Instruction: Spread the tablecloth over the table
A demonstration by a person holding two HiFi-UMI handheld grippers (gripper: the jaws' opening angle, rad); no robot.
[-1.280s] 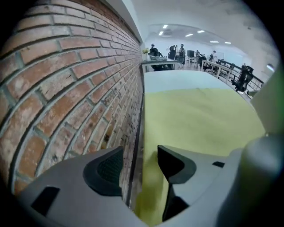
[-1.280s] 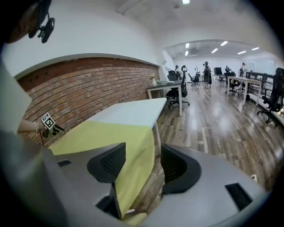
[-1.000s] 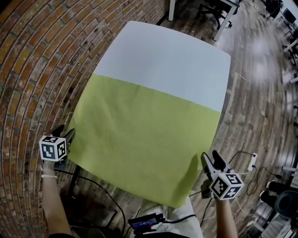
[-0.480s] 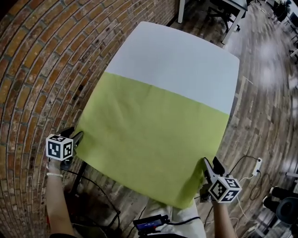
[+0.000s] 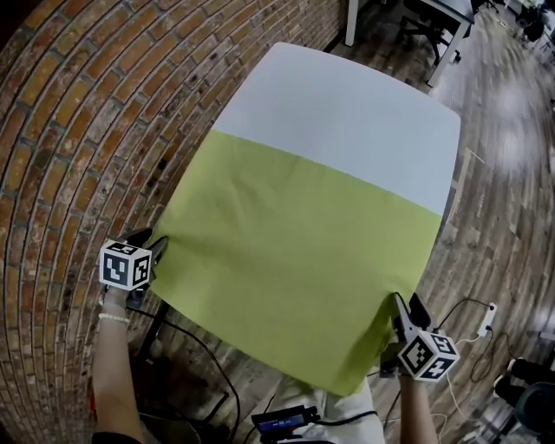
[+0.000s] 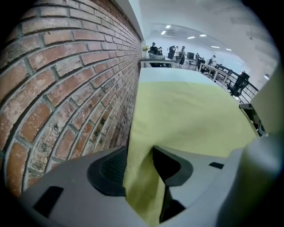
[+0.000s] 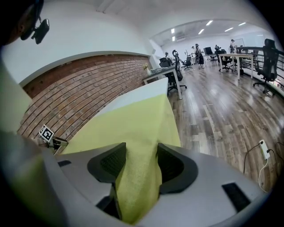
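A yellow-green tablecloth (image 5: 295, 251) covers the near two thirds of a white table (image 5: 347, 113); the far strip is bare. My left gripper (image 5: 154, 250) is at the cloth's near-left corner by the brick wall. In the left gripper view the corner (image 6: 142, 177) hangs between the jaws of the left gripper (image 6: 140, 162), lying against the left pad with a dark gap at the right pad; these jaws have just been closing. My right gripper (image 5: 403, 305) holds the near-right corner. In the right gripper view the right gripper (image 7: 140, 164) is shut on the bunched cloth (image 7: 137, 177).
A brick wall (image 5: 78, 130) runs close along the table's left side. Cables (image 5: 199, 364) lie on the wooden floor under the near edge, and a power strip (image 5: 490, 314) lies at the right. Desks and chairs (image 5: 434, 17) stand beyond the far end.
The head view has drifted, so table and cloth sit further right and up. Both grippers stay at the near corners. A small crease now runs from the left corner.
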